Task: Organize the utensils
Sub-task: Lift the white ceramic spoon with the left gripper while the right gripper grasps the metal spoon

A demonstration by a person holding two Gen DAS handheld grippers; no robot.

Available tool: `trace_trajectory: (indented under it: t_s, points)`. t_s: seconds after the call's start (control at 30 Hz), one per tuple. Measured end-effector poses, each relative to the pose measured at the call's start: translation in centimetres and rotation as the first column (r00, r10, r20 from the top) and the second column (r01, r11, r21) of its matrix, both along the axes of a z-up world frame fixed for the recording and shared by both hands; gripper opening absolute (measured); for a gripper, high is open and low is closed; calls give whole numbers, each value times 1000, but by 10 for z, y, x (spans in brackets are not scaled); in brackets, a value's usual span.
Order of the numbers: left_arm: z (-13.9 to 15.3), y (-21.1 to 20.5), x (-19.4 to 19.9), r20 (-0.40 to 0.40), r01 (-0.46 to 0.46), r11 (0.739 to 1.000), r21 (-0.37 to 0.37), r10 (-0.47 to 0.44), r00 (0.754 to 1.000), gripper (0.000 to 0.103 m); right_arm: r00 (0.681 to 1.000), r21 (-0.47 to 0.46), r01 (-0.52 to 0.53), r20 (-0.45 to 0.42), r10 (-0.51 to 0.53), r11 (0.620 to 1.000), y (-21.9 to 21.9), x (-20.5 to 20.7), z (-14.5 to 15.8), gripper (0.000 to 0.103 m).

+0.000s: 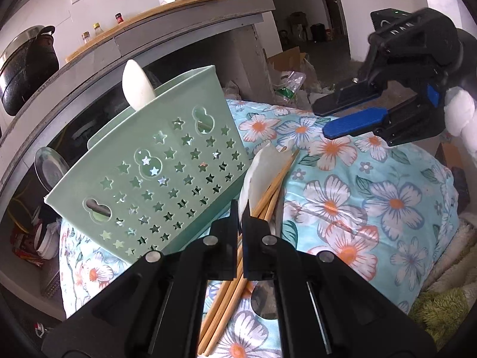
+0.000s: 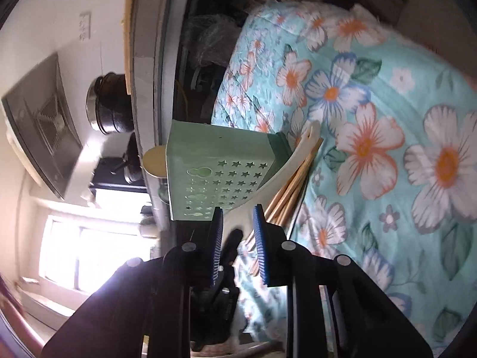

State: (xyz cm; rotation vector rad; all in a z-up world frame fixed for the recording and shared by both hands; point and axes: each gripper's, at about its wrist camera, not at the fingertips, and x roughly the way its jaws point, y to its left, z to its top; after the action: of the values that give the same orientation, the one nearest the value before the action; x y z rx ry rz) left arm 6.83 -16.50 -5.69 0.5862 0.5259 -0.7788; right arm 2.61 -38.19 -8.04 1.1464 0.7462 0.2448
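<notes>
Green star-punched plastic basket [image 1: 155,161] sits at ten o'clock; your left tool [image 1: 240,217] seemingly pinches the white flat spatula [image 1: 253,176]; right tool [image 2: 237,232] gapes.

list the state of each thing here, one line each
left hand-held gripper: shut on the white spatula
white spatula: gripped, leaning beside the basket
chopsticks: loose bundle on the floral cloth
green basket: tilted, white spoon sticking out
right hand-held gripper: open, holding nothing
floral cloth: spread out, wrinkled
</notes>
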Motion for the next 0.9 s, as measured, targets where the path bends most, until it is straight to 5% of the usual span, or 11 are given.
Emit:
trace_trajectory:
  t_s: [0.13,0.3,0.4,0.7,0.9]
  points:
    - [14,15,12,-69,-4,998,-69,-1,998,1,997,-382,-68,1,74,922,22,-13,25,29]
    - [29,33,14,-134,-8,989,-148,-12,991,1,972,-593,-208,-36,232,778,61,-24,22,29]
    - [34,43,14,-169,-17,982,-188,-15,985,1,948,-705,-272,-80,307,655,96,-25,14,29]
    - [49,58,9,-186,-35,966,-254,-14,982,1,878,-916,-279,-121,463,290,178,-24,0,29]
    - [58,68,11,-198,-48,952,-302,-13,980,1,839,-958,-243,-130,529,150,213,-20,-8,29]
